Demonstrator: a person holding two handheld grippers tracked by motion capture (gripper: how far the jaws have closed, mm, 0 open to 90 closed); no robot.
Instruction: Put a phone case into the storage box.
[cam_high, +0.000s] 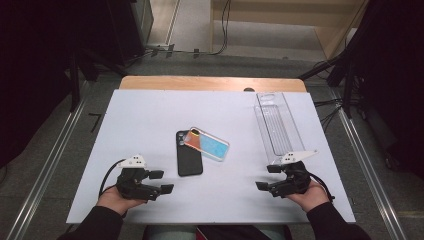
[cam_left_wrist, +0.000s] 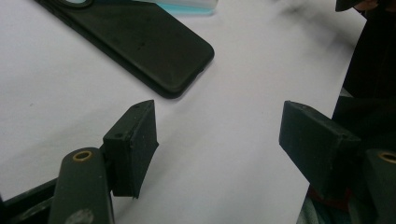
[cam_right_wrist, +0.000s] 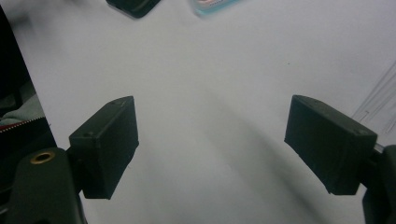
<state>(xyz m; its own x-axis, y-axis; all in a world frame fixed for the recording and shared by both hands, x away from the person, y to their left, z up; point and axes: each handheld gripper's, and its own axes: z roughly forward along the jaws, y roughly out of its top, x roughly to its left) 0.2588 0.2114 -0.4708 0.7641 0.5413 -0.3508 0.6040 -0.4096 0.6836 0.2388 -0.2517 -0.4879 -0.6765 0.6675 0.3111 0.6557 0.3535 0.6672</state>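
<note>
A black phone (cam_high: 188, 154) lies flat near the middle of the white table top (cam_high: 150, 115). A clear, iridescent phone case (cam_high: 206, 143) rests tilted across the phone's upper right corner. My left gripper (cam_high: 161, 181) sits low at the front left, jaws open and empty, pointing right toward the phone. In the left gripper view the phone (cam_left_wrist: 140, 44) lies just beyond the jaws, and the case's blue edge (cam_left_wrist: 189, 6) peeks in at the top. My right gripper (cam_high: 267, 177) rests at the front right, open and empty, pointing left.
A clear plastic tray (cam_high: 276, 125) lies lengthwise along the right side, its near end just behind the right gripper. The table's front edge runs close below both hands. Metal rails flank the table on the floor.
</note>
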